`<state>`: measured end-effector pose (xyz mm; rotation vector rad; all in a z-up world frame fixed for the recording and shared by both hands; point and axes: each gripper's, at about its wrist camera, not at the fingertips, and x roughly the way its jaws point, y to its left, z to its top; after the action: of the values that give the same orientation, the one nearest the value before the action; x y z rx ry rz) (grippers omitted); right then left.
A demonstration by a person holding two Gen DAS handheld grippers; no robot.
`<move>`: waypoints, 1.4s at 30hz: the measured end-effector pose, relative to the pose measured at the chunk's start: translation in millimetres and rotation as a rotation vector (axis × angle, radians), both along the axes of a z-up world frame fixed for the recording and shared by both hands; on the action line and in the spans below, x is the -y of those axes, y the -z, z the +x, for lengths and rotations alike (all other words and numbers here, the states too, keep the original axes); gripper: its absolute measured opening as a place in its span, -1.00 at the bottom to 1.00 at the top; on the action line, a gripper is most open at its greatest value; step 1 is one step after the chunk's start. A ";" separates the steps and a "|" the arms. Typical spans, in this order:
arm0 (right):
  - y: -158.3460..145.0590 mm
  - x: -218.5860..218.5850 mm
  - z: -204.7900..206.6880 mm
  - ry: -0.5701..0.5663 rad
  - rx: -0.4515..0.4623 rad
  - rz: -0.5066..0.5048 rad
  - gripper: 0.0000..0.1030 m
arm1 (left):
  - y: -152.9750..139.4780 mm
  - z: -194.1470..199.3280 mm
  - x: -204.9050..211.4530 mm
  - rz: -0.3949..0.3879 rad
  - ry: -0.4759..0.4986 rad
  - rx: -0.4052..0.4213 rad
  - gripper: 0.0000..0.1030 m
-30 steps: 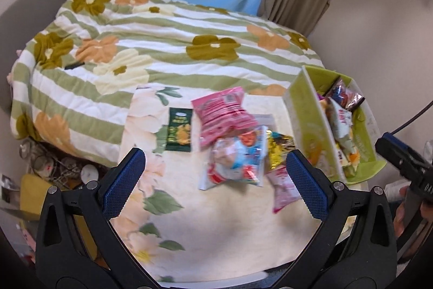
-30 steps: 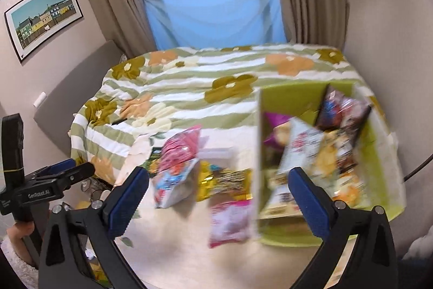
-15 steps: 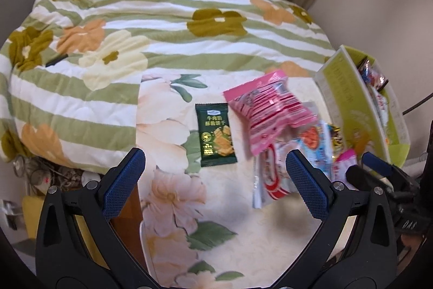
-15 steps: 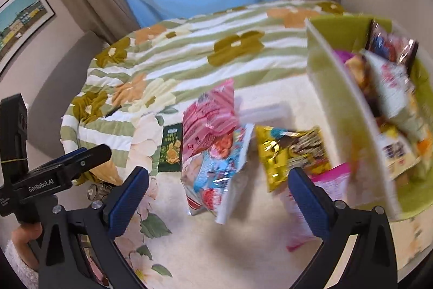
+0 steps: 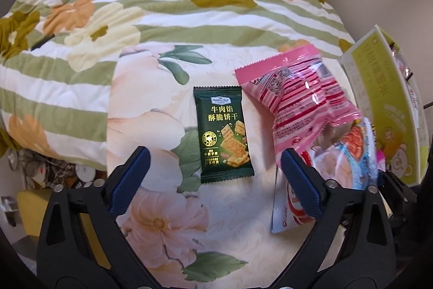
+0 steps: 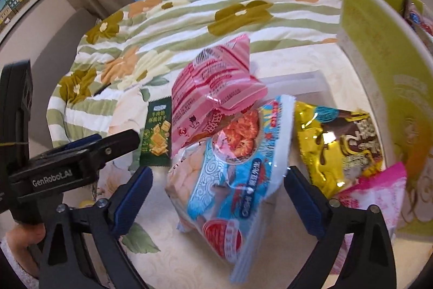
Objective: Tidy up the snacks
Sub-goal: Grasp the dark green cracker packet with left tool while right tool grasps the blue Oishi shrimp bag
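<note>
Snacks are lying loose on the floral cloth (image 5: 162,229), nearest first; my right gripper (image 6: 217,194) is standing spread, jaws just narrowing a little, the blue-and-white bag (image 6: 230,175) sitting between the pads, contact unclear; my left gripper (image 5: 213,180) is likewise spread and narrowing, pinching nothing, the dark green cracker packet (image 5: 223,134) lying flat just ahead; pink bag (image 6: 213,96) is overlapping the blue one; yellow packet (image 6: 338,142) beside the green box (image 6: 379,50); striped quilt (image 5: 162,7) beyond.
</note>
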<state>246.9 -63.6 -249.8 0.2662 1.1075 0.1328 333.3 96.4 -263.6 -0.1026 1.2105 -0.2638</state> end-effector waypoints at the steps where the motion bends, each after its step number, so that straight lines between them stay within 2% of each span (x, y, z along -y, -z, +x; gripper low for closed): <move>1: 2.8 -1.3 1.6 -0.007 -0.008 -0.008 0.72 | 3.5 2.5 2.5 0.011 -0.001 -0.006 0.74; 3: 7.1 -1.9 3.6 -0.025 -0.018 -0.021 0.67 | 9.1 7.1 5.8 0.023 -0.008 -0.017 0.66; 10: 6.6 -4.8 3.3 -0.077 -0.019 -0.033 0.47 | 21.1 15.5 16.7 0.061 -0.011 -0.026 0.62; 14: 3.9 -8.3 1.5 -0.102 -0.018 -0.037 0.29 | 24.7 17.6 21.8 0.084 -0.010 -0.033 0.39; 22: 2.0 -2.5 -5.7 -0.138 -0.036 0.010 0.25 | 27.9 18.0 37.1 0.152 0.006 -0.026 0.34; 23: 2.2 -1.9 -6.2 -0.141 -0.038 0.014 0.25 | 29.0 18.0 38.9 0.156 0.009 -0.027 0.29; 24: 2.1 -0.9 -6.9 -0.142 -0.038 0.018 0.25 | 30.5 17.6 41.7 0.167 0.017 -0.029 0.13; 25: 1.8 -0.1 -7.4 -0.144 -0.039 0.022 0.25 | 31.9 17.5 43.8 0.177 0.022 -0.033 0.05; 28: -0.1 3.0 -8.1 -0.147 -0.037 0.028 0.25 | 32.7 15.8 50.3 0.222 0.041 -0.018 -0.11; 33: -1.0 7.6 -8.4 -0.153 -0.032 0.036 0.25 | 31.9 14.3 52.1 0.231 0.055 -0.012 -0.18; 36: -0.5 9.2 -9.8 -0.152 -0.032 0.042 0.25 | 30.2 10.5 49.0 0.195 0.069 -0.008 -0.19; 42: -4.0 8.2 -11.8 -0.147 -0.027 0.044 0.25 | 18.5 1.4 38.2 0.183 0.060 0.005 -0.19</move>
<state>235.1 -71.8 -245.8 0.2263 1.1521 0.2847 334.7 58.3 -282.1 0.0930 1.2283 -0.2046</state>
